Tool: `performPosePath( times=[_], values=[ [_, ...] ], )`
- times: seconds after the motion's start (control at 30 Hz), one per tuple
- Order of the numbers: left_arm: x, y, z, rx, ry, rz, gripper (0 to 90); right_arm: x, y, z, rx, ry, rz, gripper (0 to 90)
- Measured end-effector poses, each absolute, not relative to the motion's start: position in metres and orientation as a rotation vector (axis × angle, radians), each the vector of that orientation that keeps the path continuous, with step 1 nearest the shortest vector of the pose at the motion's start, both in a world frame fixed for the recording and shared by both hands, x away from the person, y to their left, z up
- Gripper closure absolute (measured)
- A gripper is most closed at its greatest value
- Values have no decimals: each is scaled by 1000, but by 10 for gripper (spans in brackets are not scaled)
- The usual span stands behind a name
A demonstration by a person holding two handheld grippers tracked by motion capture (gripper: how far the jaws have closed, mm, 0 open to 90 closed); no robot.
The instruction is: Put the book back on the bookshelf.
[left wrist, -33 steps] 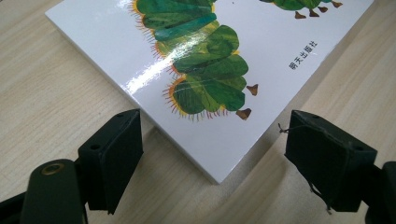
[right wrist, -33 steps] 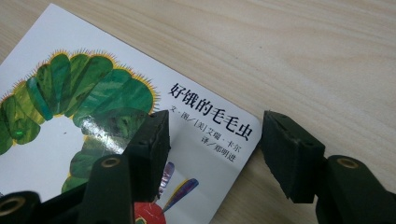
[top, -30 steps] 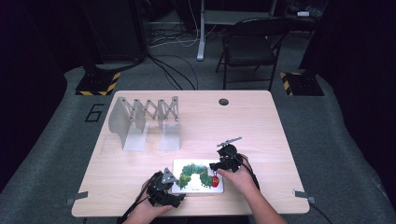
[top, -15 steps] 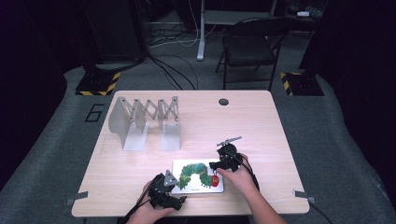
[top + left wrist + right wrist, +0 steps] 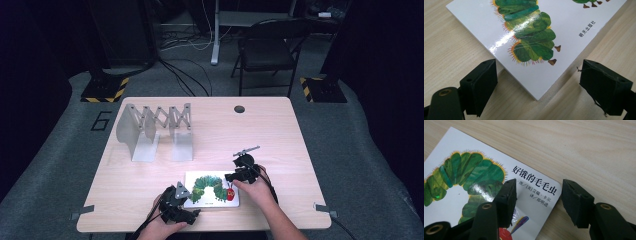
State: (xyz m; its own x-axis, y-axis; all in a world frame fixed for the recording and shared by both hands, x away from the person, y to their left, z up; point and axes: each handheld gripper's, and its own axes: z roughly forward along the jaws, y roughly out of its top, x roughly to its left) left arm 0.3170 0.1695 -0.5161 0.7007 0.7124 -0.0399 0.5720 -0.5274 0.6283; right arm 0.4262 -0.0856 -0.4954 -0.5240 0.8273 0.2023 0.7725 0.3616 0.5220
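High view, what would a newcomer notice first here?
A white picture book with a green caterpillar lies flat at the table's near edge. The left hand-held gripper and right hand-held gripper sit open at opposite corners. A grey accordion-style rack stands farther back on the left.

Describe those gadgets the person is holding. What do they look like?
Both are black handheld tools. The left gripper carries a grey three-cornered plate on top; the right gripper has a grey plate too. Each ends in two blocky matte-black jaws with small screw holes and brass-coloured pivot rivets. Black cables trail back along bare forearms.
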Motion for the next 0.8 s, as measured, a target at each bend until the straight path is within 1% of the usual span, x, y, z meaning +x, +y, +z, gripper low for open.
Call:
performPosePath(
  times=[0.03, 0.37, 0.47, 0.8],
  values=[
    [317, 170, -516, 2285, 974, 293, 144, 426, -85, -497, 1489, 2511, 881, 439],
    [316, 168, -517, 2285, 974, 298, 125, 426, -85, -494, 1502, 2505, 890, 442],
    [316, 168, -517, 2282, 974, 306, 109, 424, -86, -488, 1497, 2500, 900, 451],
    [317, 169, -517, 2242, 1018, 289, 107, 422, -91, -481, 1486, 2493, 957, 470]
  ],
)
